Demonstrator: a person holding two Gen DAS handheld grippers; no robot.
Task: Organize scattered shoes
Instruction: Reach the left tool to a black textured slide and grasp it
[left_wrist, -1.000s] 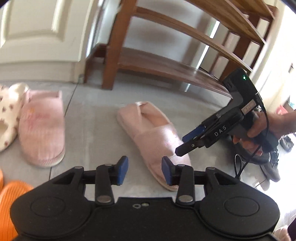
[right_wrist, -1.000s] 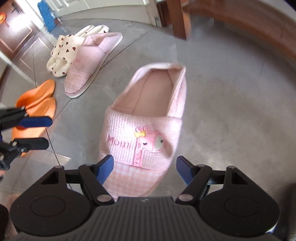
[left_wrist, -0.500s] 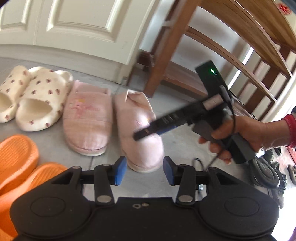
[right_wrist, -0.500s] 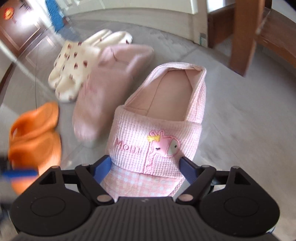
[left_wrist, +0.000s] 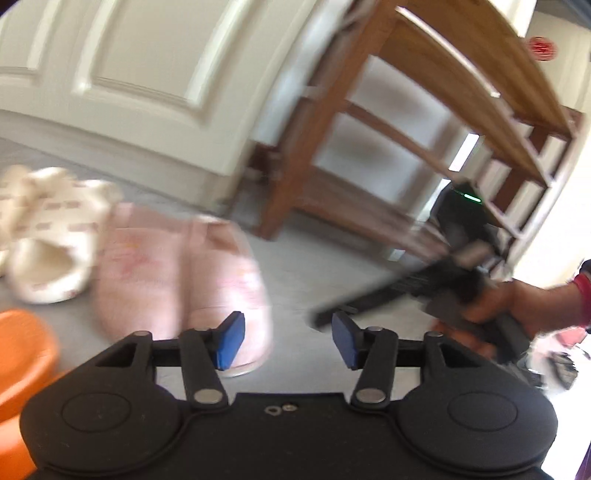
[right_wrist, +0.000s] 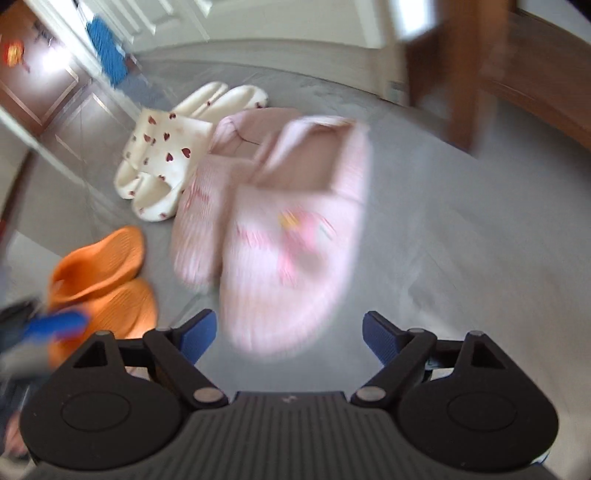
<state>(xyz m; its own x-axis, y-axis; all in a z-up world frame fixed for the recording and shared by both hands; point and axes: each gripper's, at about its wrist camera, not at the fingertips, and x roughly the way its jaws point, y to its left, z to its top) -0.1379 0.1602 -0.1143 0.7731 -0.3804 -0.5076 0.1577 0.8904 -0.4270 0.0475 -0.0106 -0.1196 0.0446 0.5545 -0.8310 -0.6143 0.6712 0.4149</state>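
Note:
Two pink slippers lie side by side on the grey floor. The right one (right_wrist: 295, 236) has a cartoon patch and lies just ahead of my open, empty right gripper (right_wrist: 288, 336); its mate (right_wrist: 203, 210) touches its left side. Both show blurred in the left wrist view, the mate (left_wrist: 140, 273) left of the patch slipper (left_wrist: 229, 266). My left gripper (left_wrist: 288, 341) is open and empty, just above the floor by the slipper toes. The right gripper's body (left_wrist: 461, 273) shows at the right in a hand.
A cream pair of heart-print slides (right_wrist: 166, 155) lies left of the pink pair. An orange pair (right_wrist: 103, 280) lies nearer, at the left. A wooden shoe rack (left_wrist: 424, 122) stands behind, beside a white door (left_wrist: 129, 74).
The patch slipper has been slid left until it lies against its mate. My right gripper has let go of it and drawn back. Both views are motion-blurred.

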